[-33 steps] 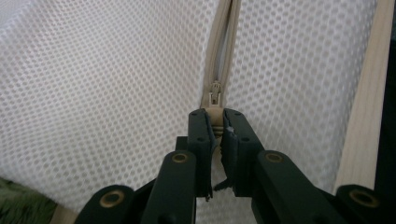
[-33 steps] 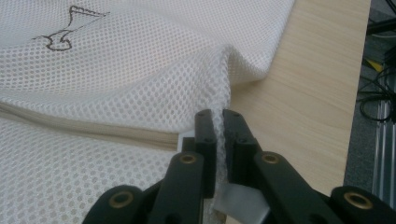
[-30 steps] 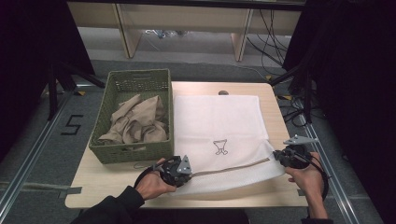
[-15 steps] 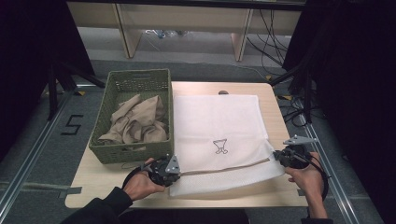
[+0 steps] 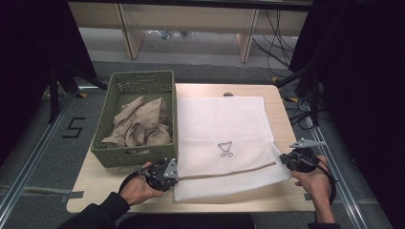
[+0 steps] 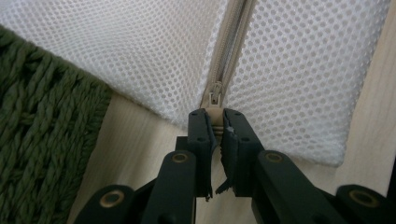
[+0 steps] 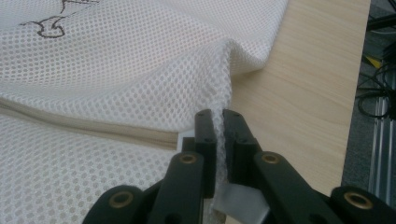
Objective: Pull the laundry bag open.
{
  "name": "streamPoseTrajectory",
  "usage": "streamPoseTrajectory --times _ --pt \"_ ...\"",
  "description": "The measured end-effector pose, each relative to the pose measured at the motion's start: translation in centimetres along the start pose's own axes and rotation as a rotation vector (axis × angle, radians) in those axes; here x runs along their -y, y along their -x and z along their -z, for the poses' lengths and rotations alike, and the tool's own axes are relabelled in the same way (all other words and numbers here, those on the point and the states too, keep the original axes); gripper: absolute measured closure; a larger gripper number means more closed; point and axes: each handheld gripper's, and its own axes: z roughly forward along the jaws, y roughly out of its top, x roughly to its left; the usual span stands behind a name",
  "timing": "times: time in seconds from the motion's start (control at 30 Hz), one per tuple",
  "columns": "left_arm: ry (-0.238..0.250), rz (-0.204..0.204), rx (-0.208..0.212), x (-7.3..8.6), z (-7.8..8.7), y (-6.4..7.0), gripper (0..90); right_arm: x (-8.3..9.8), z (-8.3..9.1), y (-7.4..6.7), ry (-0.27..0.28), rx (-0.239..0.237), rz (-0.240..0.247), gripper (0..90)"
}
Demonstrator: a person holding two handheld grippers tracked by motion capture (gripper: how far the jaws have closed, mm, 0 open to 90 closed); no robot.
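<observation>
A white mesh laundry bag (image 5: 219, 129) with a small printed logo lies flat on the wooden table (image 5: 282, 109). A beige zipper (image 5: 229, 171) runs across its near part. My left gripper (image 5: 175, 175) is at the bag's left edge, shut on the zipper pull (image 6: 215, 95), as the left gripper view (image 6: 215, 116) shows close up. At the bag's right edge my right gripper (image 5: 285, 160) is shut on a fold of the mesh (image 7: 219, 84), with the zipper (image 7: 84, 123) running off to its left.
A green woven basket (image 5: 138, 78) stands left of the bag, holding crumpled tan cloth (image 5: 141, 124). Its wall (image 6: 42, 140) is close to my left gripper. Cables (image 5: 305, 119) hang off the table's right side. Bare wood shows along the near edge.
My left gripper has slid left along the zipper with the pull, reaching the bag's left edge. The right gripper has held still on the mesh.
</observation>
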Motion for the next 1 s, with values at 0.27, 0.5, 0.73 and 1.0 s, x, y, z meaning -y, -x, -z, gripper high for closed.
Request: streamPoseTrajectory --times 0.27,0.5,0.73,1.0 --pt "-0.008 0.028 -0.010 1.0 0.0 -0.2 81.4 0.0 -0.2 0.1 -0.002 -0.006 0.013 85.7" --pt "-0.009 0.033 0.000 1.0 0.0 -0.3 81.3 0.1 -0.4 0.2 -0.007 -0.020 0.012 85.7" --pt "0.011 0.057 -0.005 0.9 -0.3 -0.2 81.0 0.4 -1.1 0.5 -0.007 -0.009 0.021 85.5" --pt "0.039 0.073 -0.002 1.0 0.1 0.0 77.9 0.6 -1.4 0.6 -0.006 -0.017 0.030 84.7"
